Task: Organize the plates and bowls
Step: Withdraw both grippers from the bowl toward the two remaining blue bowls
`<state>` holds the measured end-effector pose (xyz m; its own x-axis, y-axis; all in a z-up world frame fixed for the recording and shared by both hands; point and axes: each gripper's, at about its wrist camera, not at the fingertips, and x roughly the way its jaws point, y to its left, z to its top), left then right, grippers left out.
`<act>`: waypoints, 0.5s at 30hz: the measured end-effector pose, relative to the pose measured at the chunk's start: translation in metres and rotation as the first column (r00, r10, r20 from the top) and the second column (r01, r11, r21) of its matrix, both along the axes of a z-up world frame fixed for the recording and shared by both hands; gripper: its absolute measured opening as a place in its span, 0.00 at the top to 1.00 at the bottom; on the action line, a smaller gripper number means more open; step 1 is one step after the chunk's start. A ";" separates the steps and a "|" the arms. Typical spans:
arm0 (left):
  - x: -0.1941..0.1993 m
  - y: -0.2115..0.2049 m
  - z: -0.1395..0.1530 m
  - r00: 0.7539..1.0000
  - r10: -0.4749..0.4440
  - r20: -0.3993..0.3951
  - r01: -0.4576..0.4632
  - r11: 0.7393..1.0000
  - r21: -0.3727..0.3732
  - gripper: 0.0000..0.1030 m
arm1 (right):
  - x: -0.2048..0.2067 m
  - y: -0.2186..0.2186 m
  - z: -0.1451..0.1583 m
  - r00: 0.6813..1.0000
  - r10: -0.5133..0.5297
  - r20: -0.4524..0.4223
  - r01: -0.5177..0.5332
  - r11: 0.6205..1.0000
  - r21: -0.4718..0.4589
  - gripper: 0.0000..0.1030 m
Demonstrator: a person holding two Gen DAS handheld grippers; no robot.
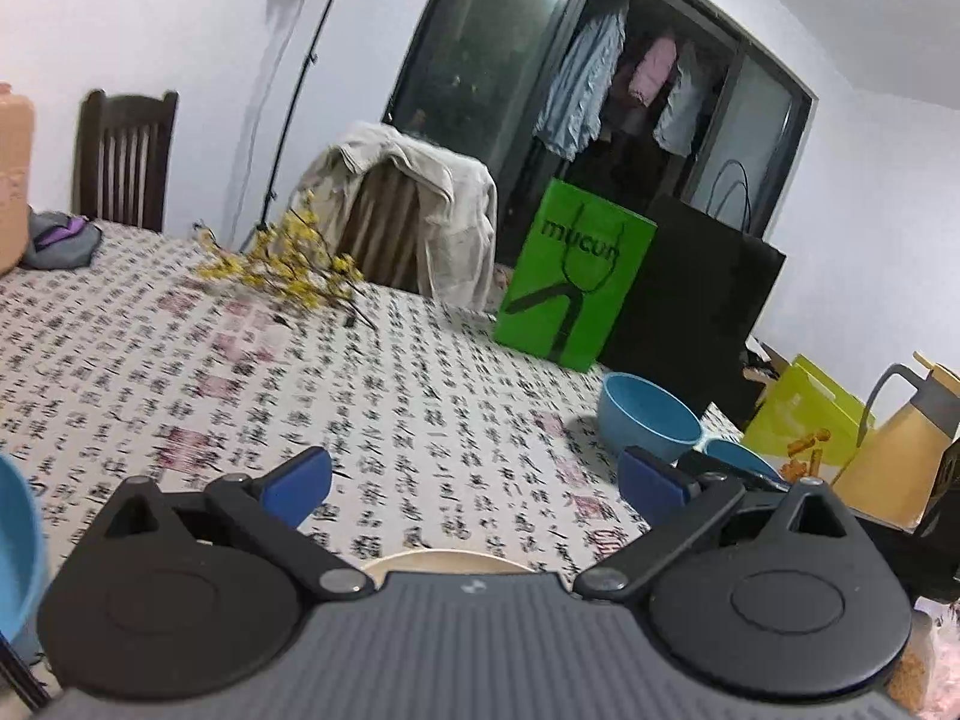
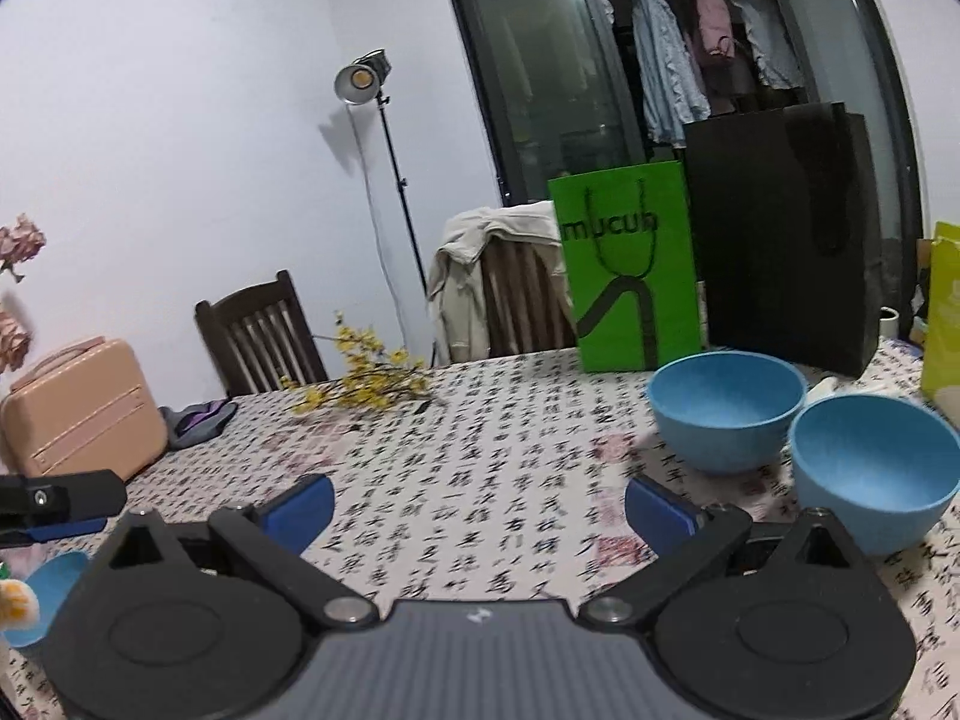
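My left gripper (image 1: 474, 483) is open above the patterned tablecloth, nothing between its blue pads. A cream plate (image 1: 447, 561) peeks out just under its body. A blue bowl (image 1: 648, 417) stands to its right, with a second blue bowl (image 1: 741, 459) partly hidden behind the right finger. Another blue bowl (image 1: 18, 552) shows at the left edge. My right gripper (image 2: 480, 510) is open too and holds nothing. Two blue bowls stand side by side ahead to its right, the far one (image 2: 726, 420) and the near one (image 2: 876, 468). A third blue bowl (image 2: 48, 594) lies low at the left.
A green paper bag (image 2: 630, 267), a black bag (image 2: 786, 234) and a yellow-green bag (image 2: 942, 312) line the table's far right. Yellow flower sprigs (image 2: 366, 381), a pink case (image 2: 78, 414) and a grey cloth (image 2: 195, 420) lie far left. A thermos jug (image 1: 900, 450) stands right. Chairs behind.
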<state>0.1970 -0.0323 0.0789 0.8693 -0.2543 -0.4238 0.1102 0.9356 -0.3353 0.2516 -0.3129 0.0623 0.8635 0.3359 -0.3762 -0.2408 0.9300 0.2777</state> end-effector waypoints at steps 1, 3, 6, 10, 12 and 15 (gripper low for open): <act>0.004 -0.003 0.000 1.000 -0.005 -0.009 0.005 1.000 -0.002 0.00 | 0.002 -0.003 0.000 1.000 -0.006 0.000 0.006 1.000 -0.005 0.00; 0.011 -0.008 0.001 1.000 -0.013 -0.022 0.013 1.000 0.004 0.00 | 0.006 -0.007 0.002 1.000 -0.008 0.002 0.008 1.000 -0.015 0.00; 0.021 -0.018 0.004 0.998 -0.029 -0.046 0.030 0.999 0.014 0.00 | 0.014 -0.013 0.005 1.000 -0.016 0.007 0.017 0.999 -0.037 0.00; 0.036 -0.032 0.008 0.996 -0.042 -0.080 0.044 0.999 0.029 0.00 | 0.023 -0.022 0.011 0.999 -0.036 0.020 0.038 0.997 -0.061 0.00; 0.042 -0.038 0.009 0.995 -0.042 -0.091 0.045 0.998 0.031 0.00 | 0.028 -0.027 0.013 0.999 -0.043 0.017 0.044 0.997 -0.065 0.00; 0.052 -0.048 0.012 0.995 -0.037 -0.097 0.042 0.998 0.041 0.00 | 0.038 -0.034 0.016 0.998 -0.059 0.009 0.060 0.995 -0.076 0.00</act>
